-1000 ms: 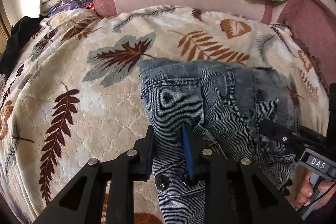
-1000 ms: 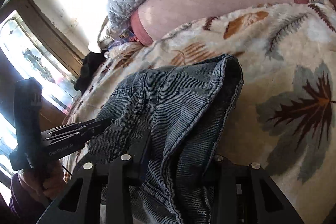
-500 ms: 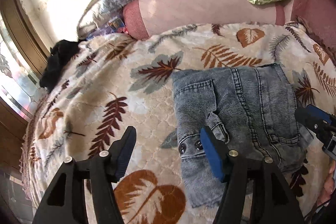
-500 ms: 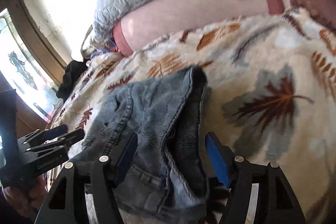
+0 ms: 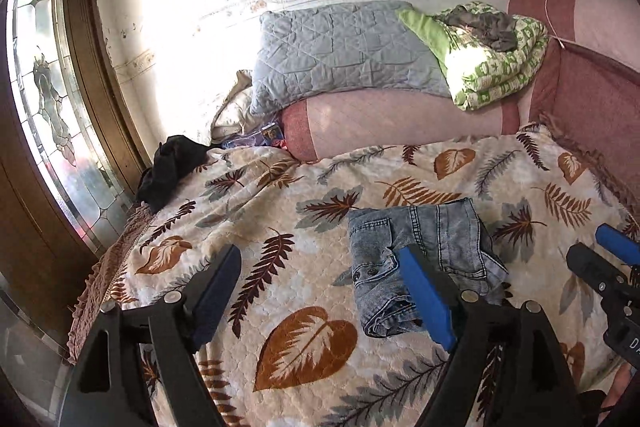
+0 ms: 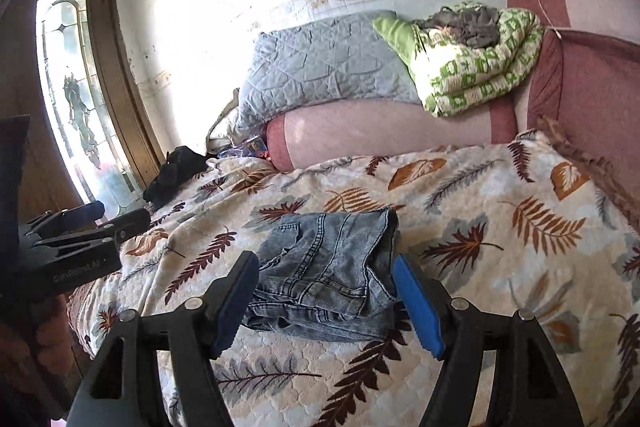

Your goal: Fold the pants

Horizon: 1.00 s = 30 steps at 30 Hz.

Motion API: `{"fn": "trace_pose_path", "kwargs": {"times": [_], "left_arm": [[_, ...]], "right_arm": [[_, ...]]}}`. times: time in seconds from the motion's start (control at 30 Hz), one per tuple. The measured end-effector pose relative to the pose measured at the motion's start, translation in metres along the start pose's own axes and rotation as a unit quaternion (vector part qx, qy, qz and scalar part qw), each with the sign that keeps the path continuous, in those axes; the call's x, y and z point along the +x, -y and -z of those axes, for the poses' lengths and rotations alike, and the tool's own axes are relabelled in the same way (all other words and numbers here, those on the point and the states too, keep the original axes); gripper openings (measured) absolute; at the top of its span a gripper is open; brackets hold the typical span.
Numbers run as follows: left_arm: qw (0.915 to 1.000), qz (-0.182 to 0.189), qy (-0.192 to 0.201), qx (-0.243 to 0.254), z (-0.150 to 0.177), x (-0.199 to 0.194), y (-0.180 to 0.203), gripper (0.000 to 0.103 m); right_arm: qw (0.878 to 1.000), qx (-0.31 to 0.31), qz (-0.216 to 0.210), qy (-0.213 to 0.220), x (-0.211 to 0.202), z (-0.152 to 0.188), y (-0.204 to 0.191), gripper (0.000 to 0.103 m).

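Both jaws are opening wide, gripping nothing: the left gripper point(image 5: 320, 291) and right gripper point(image 6: 326, 299) are hovering above jeans point(image 6: 332, 263) lying folded mid-bedspread point(image 6: 500, 187); folding looks finished.

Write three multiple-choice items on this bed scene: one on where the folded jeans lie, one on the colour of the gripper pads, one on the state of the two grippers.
1. Where do the folded jeans lie?
A. on the grey quilted pillow
B. on the leaf-print blanket
C. on the floor by the door

2. What colour are the pads on the gripper fingers?
A. blue
B. red
C. yellow

3. What are the left gripper and right gripper doing?
A. both clamp the jeans
B. only the left holds the jeans
C. both are opening, gripping nothing

Answers:
1 B, the denim bundle rests flat on the leaf-print blanket, well short of the grey quilted pillow.
2 A, both wrist views show blue pads.
3 C, each pair of jaws stands wide apart with no cloth pinched.
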<state>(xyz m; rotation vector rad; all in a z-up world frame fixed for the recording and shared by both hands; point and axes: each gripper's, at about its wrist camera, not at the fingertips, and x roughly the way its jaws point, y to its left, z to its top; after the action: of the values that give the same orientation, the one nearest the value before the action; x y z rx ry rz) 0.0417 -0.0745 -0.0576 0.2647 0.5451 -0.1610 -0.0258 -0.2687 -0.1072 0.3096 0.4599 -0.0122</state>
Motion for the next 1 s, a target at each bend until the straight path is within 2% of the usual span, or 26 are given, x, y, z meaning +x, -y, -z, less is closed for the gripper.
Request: {"fn": "trace_pose_path", "kwargs": {"times": [0.17, 0.3, 0.6, 1.0], "left_arm": [[0.9998, 0.002, 0.019, -0.005, 0.004, -0.033, -0.008, 0.084], [0.9995, 0.002, 0.030, -0.010, 0.006, -0.052, -0.015, 0.086], [0.9986, -0.010, 0.045, -0.025, 0.011, -0.071, -0.032, 0.087], [0.9979, -0.031, 0.041, -0.040, 0.018, -0.069, -0.050, 0.092]], "right_arm": [[0.999, -0.026, 0.018, 0.036, -0.048, -0.012, -0.023, 0.077], [0.997, -0.056, 0.025, 0.051, -0.069, -0.013, -0.042, 0.078], [0.995, -0.076, 0.029, 0.058, -0.085, -0.012, -0.067, 0.078], [0.992, -0.103, 0.041, 0.053, -0.086, -0.005, -0.086, 0.078]]}}
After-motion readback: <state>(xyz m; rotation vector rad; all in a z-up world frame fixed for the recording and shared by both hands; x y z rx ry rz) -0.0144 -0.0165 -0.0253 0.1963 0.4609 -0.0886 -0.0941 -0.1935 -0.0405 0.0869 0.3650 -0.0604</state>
